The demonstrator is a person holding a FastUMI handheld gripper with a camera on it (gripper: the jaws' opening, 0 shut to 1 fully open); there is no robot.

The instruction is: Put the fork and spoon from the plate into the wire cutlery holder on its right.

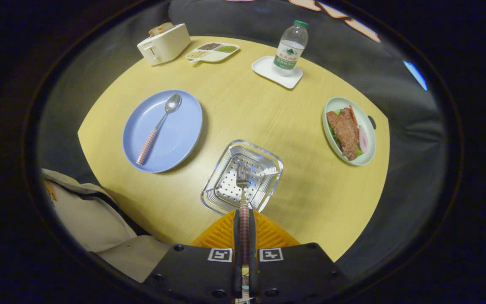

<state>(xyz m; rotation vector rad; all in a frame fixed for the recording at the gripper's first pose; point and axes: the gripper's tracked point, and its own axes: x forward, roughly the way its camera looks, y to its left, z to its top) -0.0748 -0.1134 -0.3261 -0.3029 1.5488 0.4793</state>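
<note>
Fingers (243,230): closed on the fork's patterned handle, low in the centre of the frame.
Fork (243,185): held with tines pointing forward – the head is seen over the open mouth of the holder.
Wire cutlery holder (268,158): square, perforated floor, set on the counter just ahead of the fingers.
Spoon (158,124): laid on the blue plate (184,131), left of centre – bowl toward the far side.
Counter (247,109): yellow wood; a toaster (165,44) and divided dish (212,52) at upper left, a water bottle (291,47) on a white tray (268,69) at top centre, a plate of food (348,130) at right.
Sleeve (87,215): pale, seen at lower left.
</note>
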